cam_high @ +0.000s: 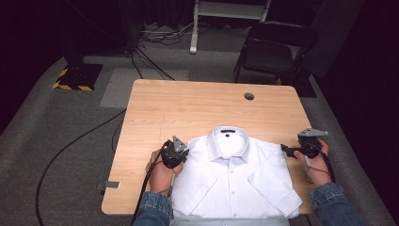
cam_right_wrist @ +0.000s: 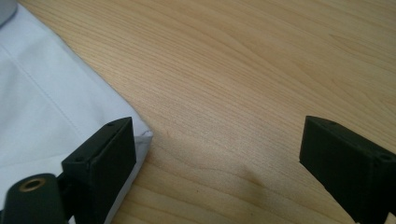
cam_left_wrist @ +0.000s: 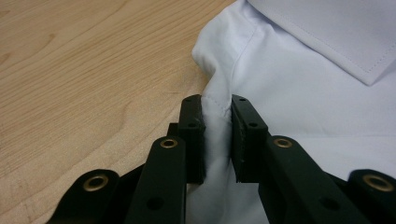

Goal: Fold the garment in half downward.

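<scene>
Wooden table (cam_high: pixel 188 101) held one white shirt (cam_high: pixel 233 176). Left gripper (cam_high: pixel 180 151) pinched its shoulder fold, jaws nearly closed; right gripper (cam_high: pixel 288 149) hovered wide open, gripping nothing, beside the other shoulder.

Light falls from above onto the bench (cam_high: pixel 188 103), which is bright and evenly lit, while the floor (cam_high: pixel 47 141) around it fades to near black at the corners of the high view. The shirt (cam_high: pixel 230 174) is almost overexposed, its folds faint. In both gripper views the near black fingers (cam_left_wrist: pixel 194 140) are soft and out of focus, and a dim shadow lies on the wood between them.
</scene>
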A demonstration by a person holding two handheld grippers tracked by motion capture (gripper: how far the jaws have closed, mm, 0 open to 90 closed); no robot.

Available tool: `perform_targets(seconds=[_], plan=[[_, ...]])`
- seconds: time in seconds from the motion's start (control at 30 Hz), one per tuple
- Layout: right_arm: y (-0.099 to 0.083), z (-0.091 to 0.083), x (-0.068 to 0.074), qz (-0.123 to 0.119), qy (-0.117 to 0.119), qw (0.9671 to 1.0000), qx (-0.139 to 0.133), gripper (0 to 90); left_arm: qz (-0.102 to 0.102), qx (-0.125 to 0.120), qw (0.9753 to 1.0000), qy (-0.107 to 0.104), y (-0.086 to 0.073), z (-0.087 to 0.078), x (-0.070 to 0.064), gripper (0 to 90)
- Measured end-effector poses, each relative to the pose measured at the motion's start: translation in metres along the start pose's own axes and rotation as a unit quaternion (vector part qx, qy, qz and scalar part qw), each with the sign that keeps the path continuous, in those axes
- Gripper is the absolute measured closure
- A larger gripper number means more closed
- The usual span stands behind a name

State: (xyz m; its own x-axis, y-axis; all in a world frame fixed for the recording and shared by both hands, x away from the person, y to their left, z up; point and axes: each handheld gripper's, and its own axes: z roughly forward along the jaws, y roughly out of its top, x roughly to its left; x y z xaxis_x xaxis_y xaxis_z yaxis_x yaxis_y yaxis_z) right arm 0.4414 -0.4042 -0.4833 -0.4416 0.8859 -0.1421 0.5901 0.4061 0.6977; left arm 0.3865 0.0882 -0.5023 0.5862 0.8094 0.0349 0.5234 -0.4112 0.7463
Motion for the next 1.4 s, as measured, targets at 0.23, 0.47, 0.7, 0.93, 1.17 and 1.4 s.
perform_targets(seconds=[0.23, 0.47, 0.7, 0.93, 1.17, 1.4], plan=[[-0.003, 0.009, 0.000, -0.005, -0.016, 0.9996, 0.025, 10.3, 0.001, 0.000, 1.0000, 0.000, 0.000, 0.000, 0.000, 76.6], [0.001, -0.005, -0.003, 0.010, -0.008, 0.9999, -0.010, 10.9, 0.000, 0.000, 1.0000, 0.000, 0.000, 0.000, 0.000, 76.4], [0.000, 0.005, 0.002, 0.003, 0.000, 1.0000, 0.007, 9.3, 0.004, 0.001, 1.0000, 0.002, 0.000, 0.000, -0.001, 76.5], [0.000, 0.007, 0.002, 0.002, -0.007, 0.9999, 0.012, 9.0, 0.001, 0.000, 1.0000, -0.001, 0.000, 0.000, 0.000, 76.4], [0.005, -0.007, 0.007, 0.003, 0.036, 0.9992, -0.019, 9.8, 0.000, 0.000, 1.0000, -0.001, 0.000, 0.000, 0.000, 76.3], [0.006, -0.005, 0.017, -0.005, 0.073, 0.9973, -0.009, 9.4, -0.003, 0.000, 1.0000, -0.004, 0.000, 0.000, 0.001, 76.2]])
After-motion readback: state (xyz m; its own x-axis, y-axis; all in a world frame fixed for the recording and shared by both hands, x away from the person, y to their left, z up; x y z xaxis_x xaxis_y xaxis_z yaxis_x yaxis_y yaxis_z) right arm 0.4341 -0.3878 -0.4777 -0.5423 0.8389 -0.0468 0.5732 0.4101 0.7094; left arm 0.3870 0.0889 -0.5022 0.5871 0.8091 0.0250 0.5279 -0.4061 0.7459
